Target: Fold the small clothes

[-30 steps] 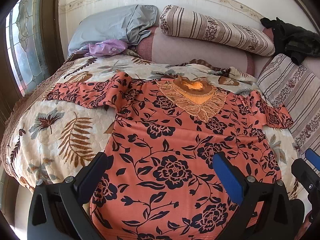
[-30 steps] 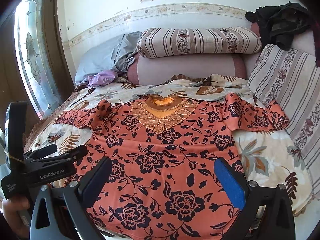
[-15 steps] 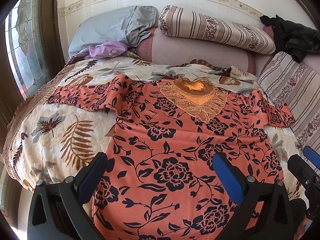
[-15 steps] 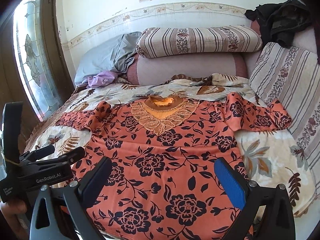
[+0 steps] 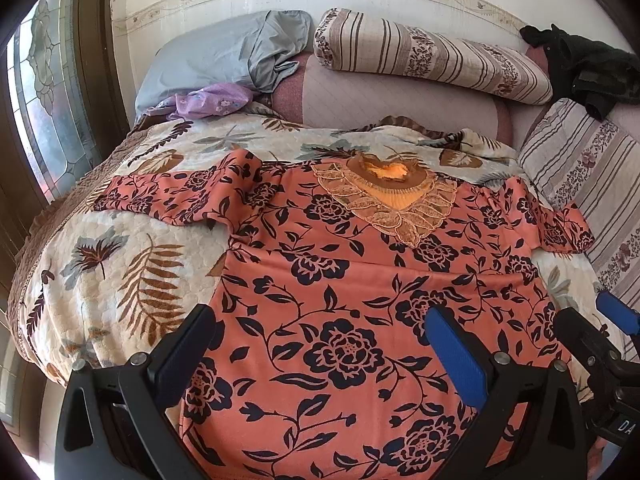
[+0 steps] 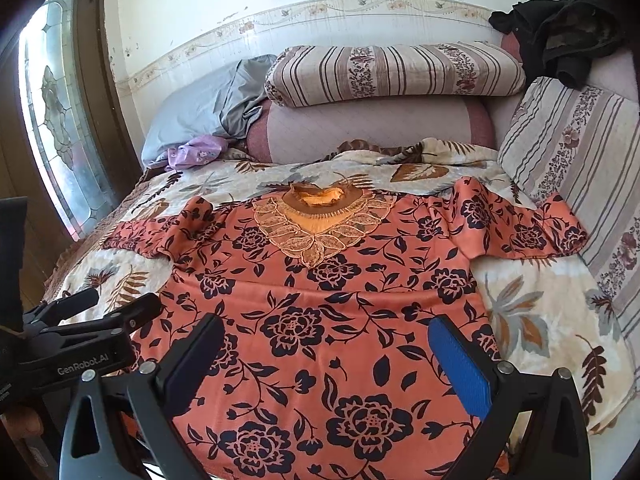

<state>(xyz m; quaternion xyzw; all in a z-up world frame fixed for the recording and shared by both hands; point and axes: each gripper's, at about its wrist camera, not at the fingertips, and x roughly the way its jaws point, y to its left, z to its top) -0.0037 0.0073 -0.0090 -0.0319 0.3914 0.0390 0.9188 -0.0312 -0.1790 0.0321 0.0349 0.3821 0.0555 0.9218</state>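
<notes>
Garment: orange floral top (image 5: 340,304) lies face up and spread on the leaf-print bedspread (image 5: 120,264), lace neckline (image 5: 384,204) pointing at the pillows, hem end nearest the cameras.
Left sleeve: bunched, with a fold standing up near the shoulder (image 5: 240,176), cuff end lying out flat towards the window side.
Right sleeve: (image 6: 520,228) stretched out to the striped cushion (image 6: 580,152), also a bit rumpled at the shoulder.
What changed: honestly not much. Over the last second both views pull back and lift a touch, so a little more of the bed shows. The top itself hasn't budged, same wrinkles, same crease across the middle.
Left gripper: (image 5: 324,344) wide open, nothing in it, hovering above the lower body of the top.
Right gripper: (image 6: 332,348) same deal, spread wide and empty, over the hem area; you can see the left one off to its side in this view.
What it means: my read is that laying out is done and folding hasn't started yet. No fold is in.
Next, probably: a sleeve gets taken in over the body, and that left one looks like it'll need smoothing or the fold comes out lumpy.
Watch out: thin, slippery-looking fabric, so a pinch could drag the whole top.
</notes>
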